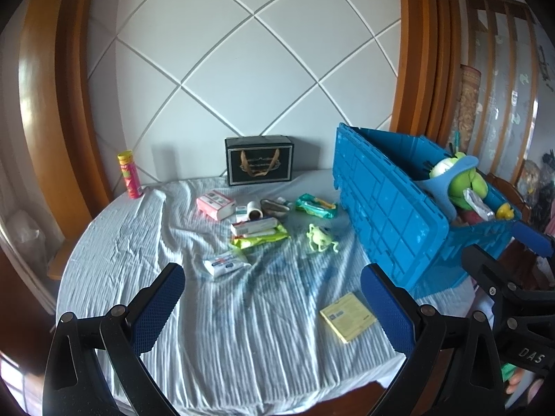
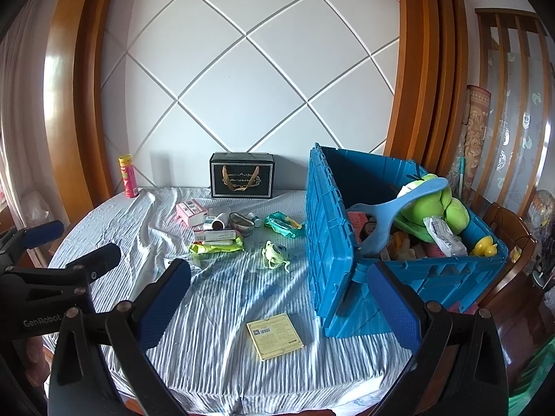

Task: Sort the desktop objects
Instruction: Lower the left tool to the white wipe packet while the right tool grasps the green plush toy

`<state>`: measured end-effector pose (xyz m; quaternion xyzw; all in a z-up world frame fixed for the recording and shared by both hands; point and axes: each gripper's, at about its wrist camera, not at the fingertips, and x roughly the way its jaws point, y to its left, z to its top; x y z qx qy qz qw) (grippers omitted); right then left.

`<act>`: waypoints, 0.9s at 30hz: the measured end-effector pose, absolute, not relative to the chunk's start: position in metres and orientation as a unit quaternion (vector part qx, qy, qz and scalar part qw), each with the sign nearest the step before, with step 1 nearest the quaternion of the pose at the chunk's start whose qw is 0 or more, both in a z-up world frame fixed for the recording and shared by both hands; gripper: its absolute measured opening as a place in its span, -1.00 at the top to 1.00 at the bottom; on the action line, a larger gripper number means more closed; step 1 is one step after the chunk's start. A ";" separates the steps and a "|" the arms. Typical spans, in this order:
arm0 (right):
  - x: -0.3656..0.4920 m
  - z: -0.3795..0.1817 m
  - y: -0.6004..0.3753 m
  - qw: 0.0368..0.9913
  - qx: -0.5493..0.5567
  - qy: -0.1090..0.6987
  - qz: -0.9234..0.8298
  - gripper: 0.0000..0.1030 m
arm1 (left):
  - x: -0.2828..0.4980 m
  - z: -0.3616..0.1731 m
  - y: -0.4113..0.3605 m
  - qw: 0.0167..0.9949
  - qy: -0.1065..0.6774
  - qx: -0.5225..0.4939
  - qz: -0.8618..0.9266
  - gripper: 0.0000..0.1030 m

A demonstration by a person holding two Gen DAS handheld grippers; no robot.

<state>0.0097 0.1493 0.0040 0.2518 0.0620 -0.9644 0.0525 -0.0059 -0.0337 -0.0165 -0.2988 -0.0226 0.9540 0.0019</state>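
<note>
You're partway: the crate [image 2: 399, 270] at the table's right edge already holds toys, but packets [image 1: 258, 228] mid-table and the yellow pad [image 2: 275, 335] near the front edge remain. Left gripper [image 1: 272, 312] and right gripper [image 2: 279, 306] gape wide, empty.

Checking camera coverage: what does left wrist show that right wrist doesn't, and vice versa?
Left wrist only: the white-and-blue packet in full, nearly hidden behind a fingertip in the right view.

Right wrist only: the pink items deep inside the blue crate.

Both: the crate, yellow booklet, green monster toy, black gift box, pink can, and open left gripper and right gripper.
</note>
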 end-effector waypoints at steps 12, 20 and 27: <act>-0.028 -0.038 0.106 0.083 0.304 0.081 -0.945 -1.00 | -0.042 -0.070 -0.094 -0.009 -0.087 -0.355 0.931 -0.99; -0.094 -0.105 0.083 0.130 0.372 0.073 -0.916 -1.00 | -0.118 -0.165 -0.129 -0.040 -0.100 -0.471 0.876 -0.99; -0.201 -0.196 0.071 0.174 0.448 0.051 -0.875 -1.00 | -0.211 -0.248 -0.144 -0.099 -0.094 -0.554 0.821 -0.99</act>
